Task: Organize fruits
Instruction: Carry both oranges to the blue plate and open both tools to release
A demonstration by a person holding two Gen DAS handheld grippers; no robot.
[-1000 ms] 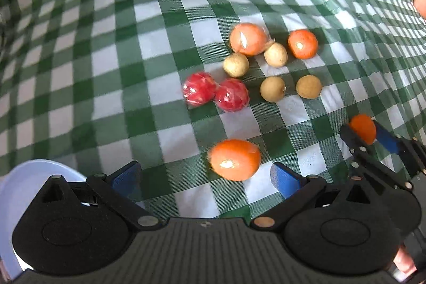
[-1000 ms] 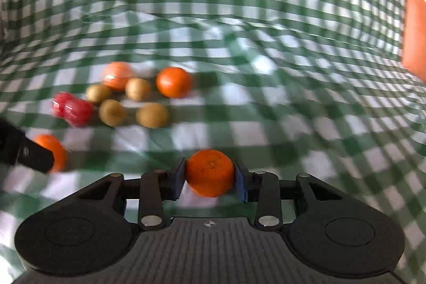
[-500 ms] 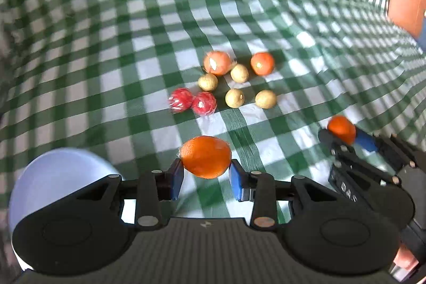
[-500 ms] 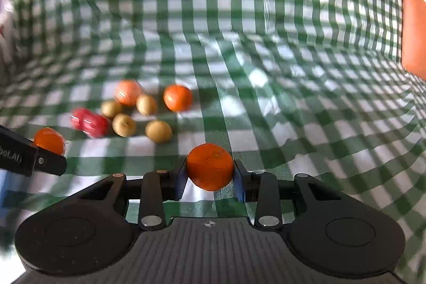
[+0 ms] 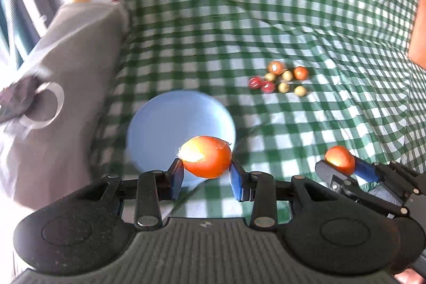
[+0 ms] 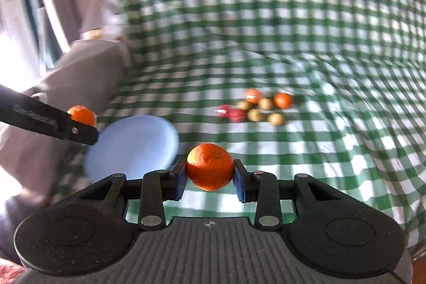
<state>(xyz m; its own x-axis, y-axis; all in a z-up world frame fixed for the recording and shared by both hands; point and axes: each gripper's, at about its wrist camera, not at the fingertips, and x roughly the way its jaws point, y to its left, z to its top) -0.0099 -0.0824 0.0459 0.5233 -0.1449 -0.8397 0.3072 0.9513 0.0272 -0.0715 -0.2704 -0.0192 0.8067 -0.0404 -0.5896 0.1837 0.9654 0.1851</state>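
My left gripper is shut on a wrapped orange fruit and holds it raised above the near edge of a light blue plate. My right gripper is shut on an orange, raised to the right of the plate. The right gripper also shows in the left wrist view. A cluster of fruits lies on the cloth further away: two oranges, two red fruits and several small tan fruits.
A green and white checked cloth covers the table. A grey cushion or bag lies at the left, beside the plate. An orange object sits at the right edge.
The left gripper closed on the wrapped orange fruit, then lifted it back and left until the blue plate lay under it. The right gripper pulled back too, still holding its orange.
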